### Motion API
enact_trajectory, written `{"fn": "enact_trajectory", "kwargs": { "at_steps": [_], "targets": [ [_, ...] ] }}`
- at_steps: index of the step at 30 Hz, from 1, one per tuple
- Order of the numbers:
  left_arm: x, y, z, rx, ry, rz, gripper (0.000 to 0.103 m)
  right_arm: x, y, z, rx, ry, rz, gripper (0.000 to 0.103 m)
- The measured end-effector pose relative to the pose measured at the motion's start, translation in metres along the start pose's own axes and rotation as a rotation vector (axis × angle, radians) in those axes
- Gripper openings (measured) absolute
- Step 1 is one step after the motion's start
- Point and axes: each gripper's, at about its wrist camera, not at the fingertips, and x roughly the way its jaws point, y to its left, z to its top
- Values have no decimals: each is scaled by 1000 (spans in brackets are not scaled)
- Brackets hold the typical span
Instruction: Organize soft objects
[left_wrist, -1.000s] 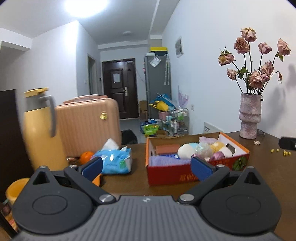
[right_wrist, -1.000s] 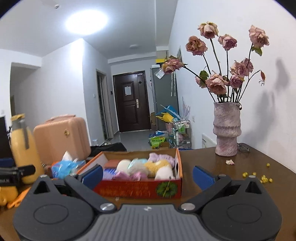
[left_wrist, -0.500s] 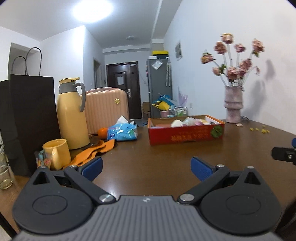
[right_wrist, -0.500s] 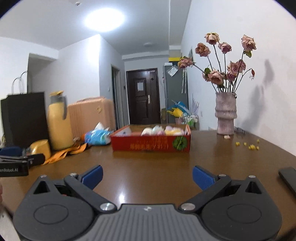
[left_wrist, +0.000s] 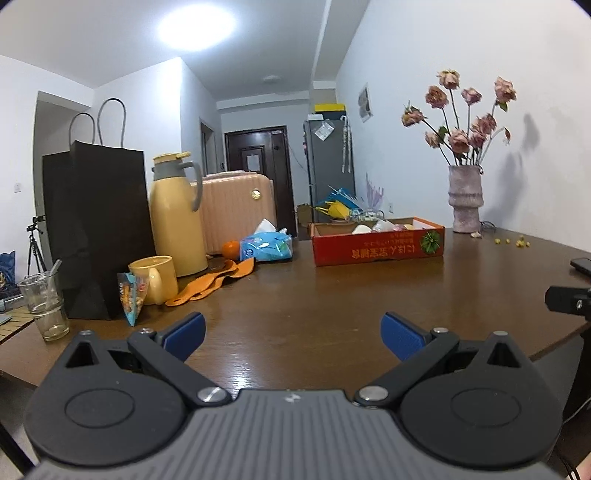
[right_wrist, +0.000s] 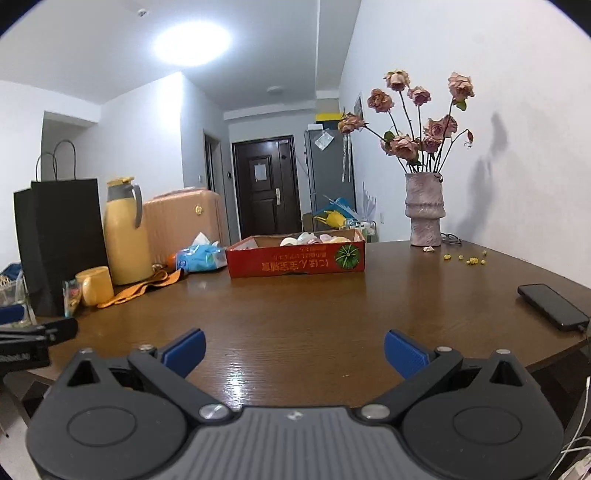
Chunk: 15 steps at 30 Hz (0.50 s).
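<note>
Wide apart and empty, the blue pads of the left gripper (left_wrist: 291, 334) hover over the near edge of the brown table (left_wrist: 332, 295), nothing between its fingers; the right gripper (right_wrist: 293, 345) hangs likewise splayed and empty at the same edge, well short of the red box (right_wrist: 295, 260) that serves as landmark. Inside the red box lie the soft objects (right_wrist: 314, 239), pale round shapes in white, pink and yellow, only their tops showing above the rim. Just left of the box sits a blue tissue pack (right_wrist: 201, 256), with an orange fruit (left_wrist: 231, 248) beside it and an orange cloth (left_wrist: 214, 282) trailing toward the viewer. Farther left of the box stand a yellow thermos jug (right_wrist: 123, 230), a yellow mug (right_wrist: 95, 285), a small snack packet (left_wrist: 131, 295), a black paper bag (right_wrist: 61, 240) and, in the left wrist view, stacked clear glasses (left_wrist: 46, 302). Right of the box a ribbed vase (right_wrist: 423, 210) holds dried pink roses (right_wrist: 410, 142), with yellow crumbs (right_wrist: 467, 258) scattered near it on the wood. Nearer the viewer than the box and far to its right lies a black phone (right_wrist: 552, 306). Behind the box, off the table, stands a pink suitcase (left_wrist: 238, 210)
</note>
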Motion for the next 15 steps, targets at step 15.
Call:
{"fn": "enact_trajectory", "kwargs": {
  "at_steps": [15],
  "targets": [
    [3, 5, 2, -27, 7, -12, 103, 5, -4, 5, -9, 2, 5, 103]
  ]
}}
